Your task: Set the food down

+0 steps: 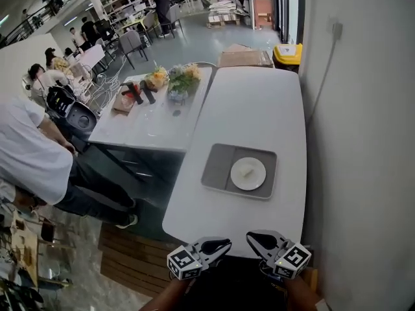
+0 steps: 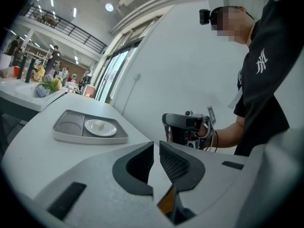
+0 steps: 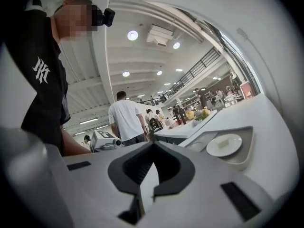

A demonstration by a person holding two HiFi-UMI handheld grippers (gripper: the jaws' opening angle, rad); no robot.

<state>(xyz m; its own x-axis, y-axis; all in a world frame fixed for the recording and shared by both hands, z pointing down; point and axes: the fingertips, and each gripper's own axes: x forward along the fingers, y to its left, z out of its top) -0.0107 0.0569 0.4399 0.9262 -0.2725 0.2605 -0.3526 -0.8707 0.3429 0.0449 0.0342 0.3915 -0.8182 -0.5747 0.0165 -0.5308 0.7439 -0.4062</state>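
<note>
While both tools hang just off the near edge of the white worktop [image 1: 259, 109], the food [image 1: 248, 171], a small pale piece, lies on a round white plate [image 1: 256, 180]. The plate sits in the right compartment of a grey tray [image 1: 217, 167] on the worktop's near half; the tray's left compartment is bare. The left hand-held gripper [image 1: 226, 243] has its jaws drawn in to a thin slit, with nothing between them. The right hand-held gripper [image 1: 249, 236] has its jaws pressed fully together, likewise empty. Their tips point toward each other, well apart from the tray.
</note>
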